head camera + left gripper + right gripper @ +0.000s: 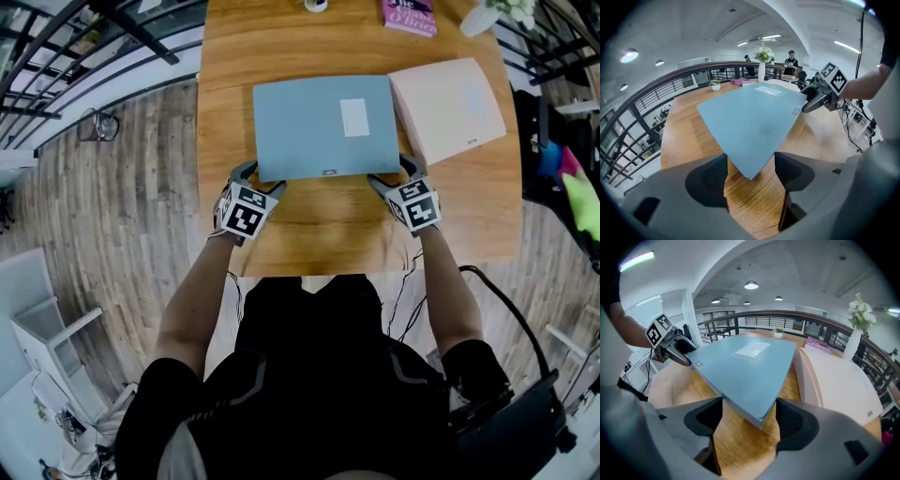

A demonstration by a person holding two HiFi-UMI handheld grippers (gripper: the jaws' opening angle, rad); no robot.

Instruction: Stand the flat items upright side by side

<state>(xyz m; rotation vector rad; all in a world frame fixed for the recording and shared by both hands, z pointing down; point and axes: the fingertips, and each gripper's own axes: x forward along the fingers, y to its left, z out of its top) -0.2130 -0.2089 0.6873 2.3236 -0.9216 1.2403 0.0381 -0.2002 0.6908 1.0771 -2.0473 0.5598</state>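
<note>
A light blue flat book (323, 127) lies flat on the wooden table (309, 234), with a pale pink flat book (448, 108) beside it on the right, touching its right edge. My left gripper (262, 178) straddles the blue book's near-left corner; in the left gripper view the corner (750, 164) sits between open jaws. My right gripper (392, 172) straddles the near-right corner (757, 416) in the same way, its jaws wide and close to the book's edges. Each gripper shows in the other's view: the right gripper (820, 96) and the left gripper (675, 350).
A magenta book (409, 16), a white vase with flowers (483, 17) and a small white pot (316, 5) stand at the table's far edge. The near table edge (375, 264) is just behind my grippers. A railing (693, 75) runs behind the table.
</note>
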